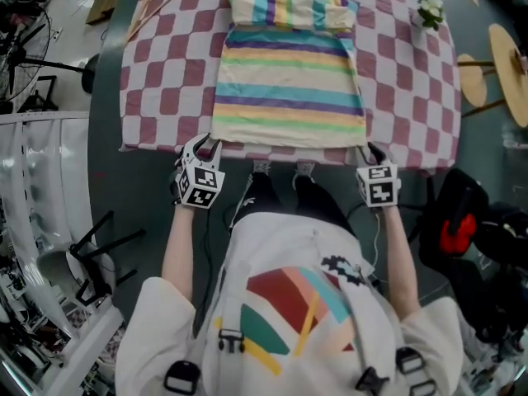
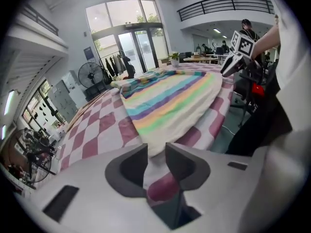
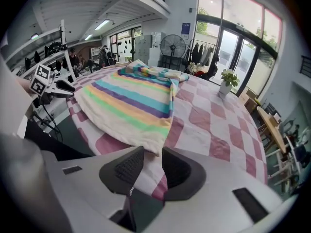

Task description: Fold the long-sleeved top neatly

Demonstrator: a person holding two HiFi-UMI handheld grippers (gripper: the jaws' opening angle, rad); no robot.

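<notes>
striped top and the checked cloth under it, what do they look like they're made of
The pastel-striped long-sleeved top looks like a soft, matte knit, perhaps cotton: it lies limp and bunches in soft folds at the far end. The pink-and-white checked tablecloth looks like thin woven fabric, matte, creased, its near edge hanging loose. The exact fibre of either cannot be told.

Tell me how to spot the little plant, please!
Find the big pink-and-white checked tablecloth in the middle of the hall, with a striped top spread flat on it. Look past the top to the cloth's far right corner. There stands a small green plant in a pale pot, the only upright thing on the cloth.
</notes>
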